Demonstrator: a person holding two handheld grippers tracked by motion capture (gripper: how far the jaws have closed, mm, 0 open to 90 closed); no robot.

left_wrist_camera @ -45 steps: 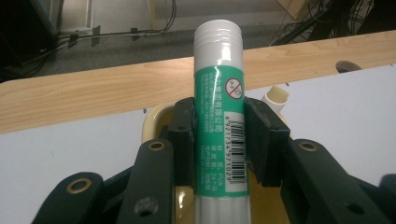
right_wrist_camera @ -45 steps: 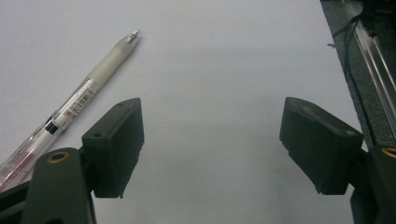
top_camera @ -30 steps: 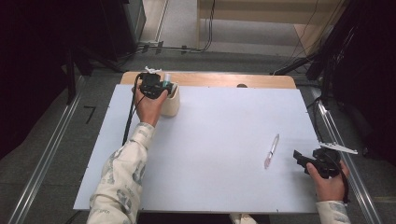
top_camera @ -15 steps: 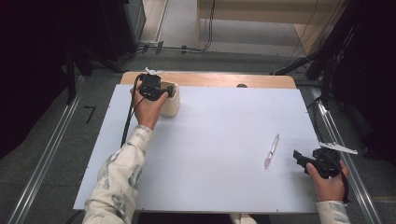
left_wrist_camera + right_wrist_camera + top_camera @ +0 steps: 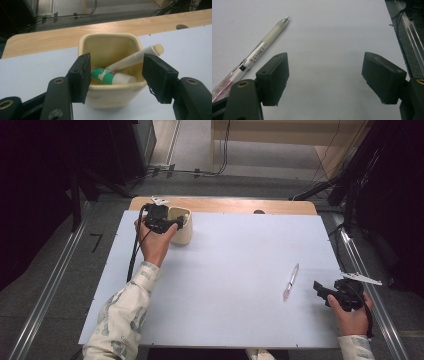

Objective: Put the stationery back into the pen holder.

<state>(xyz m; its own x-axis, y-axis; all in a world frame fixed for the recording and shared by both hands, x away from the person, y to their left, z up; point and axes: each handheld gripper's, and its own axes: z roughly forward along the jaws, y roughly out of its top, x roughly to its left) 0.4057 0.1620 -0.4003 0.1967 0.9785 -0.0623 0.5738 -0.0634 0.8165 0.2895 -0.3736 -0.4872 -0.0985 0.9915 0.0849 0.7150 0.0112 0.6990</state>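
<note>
Left tongs [image 5: 116, 77], jaws just opening with nothing gripped, hover at a cream cup [image 5: 112, 53] holding a glue stick [image 5: 110, 76] and a tube [image 5: 136, 58]. Right tongs [image 5: 324, 77] gape, empty, near a pen [image 5: 253, 58] well apart from the cup.

A person is holding the left gripper [image 5: 176, 222] against a cream cup [image 5: 182, 226] near the table's [image 5: 235, 270] far left corner, its jaws just opening, while the right gripper [image 5: 322, 291] is resting near the right edge beside a pen [image 5: 290, 281].
</note>
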